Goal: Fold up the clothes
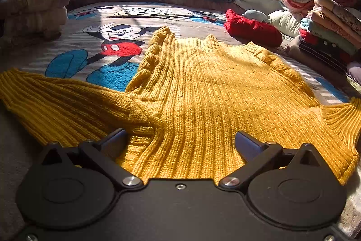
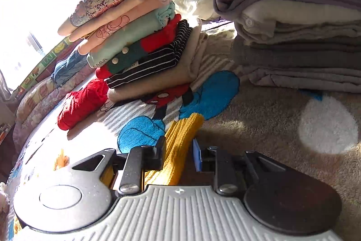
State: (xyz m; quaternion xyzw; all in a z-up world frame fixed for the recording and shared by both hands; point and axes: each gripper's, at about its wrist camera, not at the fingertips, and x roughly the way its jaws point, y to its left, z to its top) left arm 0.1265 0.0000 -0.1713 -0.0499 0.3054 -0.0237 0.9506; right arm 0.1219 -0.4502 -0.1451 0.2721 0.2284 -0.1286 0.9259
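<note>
A: From the left wrist view, what did it show?
B: The mustard knit sweater (image 1: 198,92) lay flat on the cartoon-mouse blanket (image 1: 108,42), one sleeve stretched out to the left. The left gripper (image 1: 180,141) hovered over the near edge, jaws spread wide, grasping nothing.

A: And the right wrist view?
B: The right gripper (image 2: 178,150) had a sleeve end (image 2: 180,141) between its jaws, apparently clenched on it. Sleeve folding seemed the step in hand; next that sleeve likely needed carrying across the body. No containers showed, only a stack of folded clothes (image 2: 135,42) nearby
</note>
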